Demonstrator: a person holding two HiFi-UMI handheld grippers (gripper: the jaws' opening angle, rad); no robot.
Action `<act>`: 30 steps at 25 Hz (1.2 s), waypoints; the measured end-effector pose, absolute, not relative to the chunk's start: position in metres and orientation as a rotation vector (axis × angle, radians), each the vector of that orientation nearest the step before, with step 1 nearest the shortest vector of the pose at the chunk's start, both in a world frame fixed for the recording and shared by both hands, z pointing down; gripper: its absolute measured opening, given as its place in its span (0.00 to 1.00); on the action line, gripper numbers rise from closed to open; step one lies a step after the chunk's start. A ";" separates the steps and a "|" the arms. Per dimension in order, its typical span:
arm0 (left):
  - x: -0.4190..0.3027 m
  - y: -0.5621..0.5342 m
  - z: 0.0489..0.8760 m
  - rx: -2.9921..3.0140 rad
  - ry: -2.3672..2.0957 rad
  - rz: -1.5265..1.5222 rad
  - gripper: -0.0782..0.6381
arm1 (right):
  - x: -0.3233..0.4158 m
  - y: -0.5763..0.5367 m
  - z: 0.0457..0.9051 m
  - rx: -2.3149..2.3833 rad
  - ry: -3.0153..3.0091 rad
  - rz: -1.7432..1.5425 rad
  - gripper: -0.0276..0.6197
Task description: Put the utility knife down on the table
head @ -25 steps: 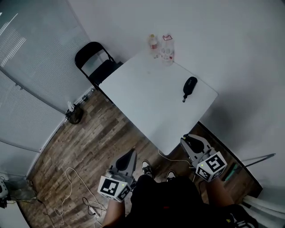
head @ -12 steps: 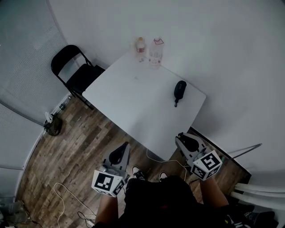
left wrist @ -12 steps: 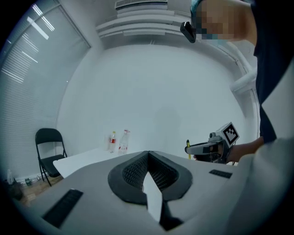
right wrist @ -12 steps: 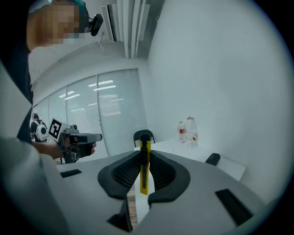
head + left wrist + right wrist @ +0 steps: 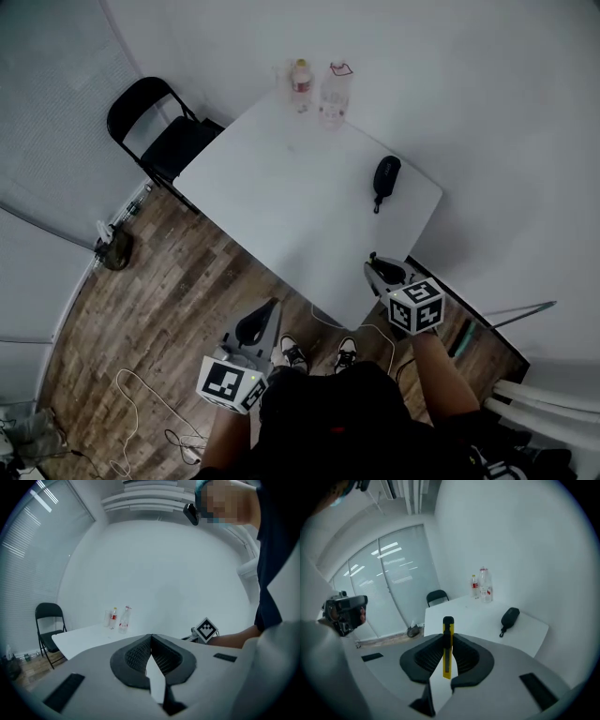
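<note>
The utility knife point(image 5: 447, 648) is clamped in your right gripper point(image 5: 378, 272), whose jaws are shut against its yellow body on both sides. The knife runs lengthwise along the jaws, and its black end sticks out past their tips. It is up in the air, not on the table point(image 5: 281, 202). In the head view the gripper sits at the table's near right edge, and its own view looks down across the white top from above.

Your left gripper point(image 5: 151, 639) has its jaws pressed together at the tips with nothing between them. It hangs low on your left, over the wood floor point(image 5: 178, 291) and off the table's near edge.

On the table, a black zip pouch point(image 5: 385, 175) with a short strap lies near the right edge, beyond the right gripper. Two clear plastic bottles point(image 5: 319, 86) stand side by side at the far corner, against the wall.

A black folding chair point(image 5: 161, 129) stands just beside the table's left far corner. A dark bag point(image 5: 114, 251) sits on the floor by the left wall, and a pale cable point(image 5: 141, 394) snakes over the floor near your left side.
</note>
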State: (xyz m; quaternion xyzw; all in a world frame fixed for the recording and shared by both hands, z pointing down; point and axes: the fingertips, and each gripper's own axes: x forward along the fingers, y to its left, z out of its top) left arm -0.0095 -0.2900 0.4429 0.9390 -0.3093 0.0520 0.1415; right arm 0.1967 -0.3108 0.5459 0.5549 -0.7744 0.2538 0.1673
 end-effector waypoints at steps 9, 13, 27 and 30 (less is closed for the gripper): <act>-0.011 -0.291 0.452 2.663 -0.966 0.188 0.14 | 0.195 -0.311 0.669 1.294 -1.949 0.818 0.15; -0.016 -0.293 0.459 2.638 -0.992 0.191 0.14 | 0.186 -0.306 0.710 1.110 -1.849 0.825 0.15; -0.043 -0.316 0.469 2.589 -1.067 0.176 0.14 | 0.161 -0.293 0.759 0.785 -1.703 0.712 0.15; -0.046 -0.319 0.466 2.589 -1.066 0.172 0.14 | 0.159 -0.292 0.759 0.783 -1.699 0.699 0.15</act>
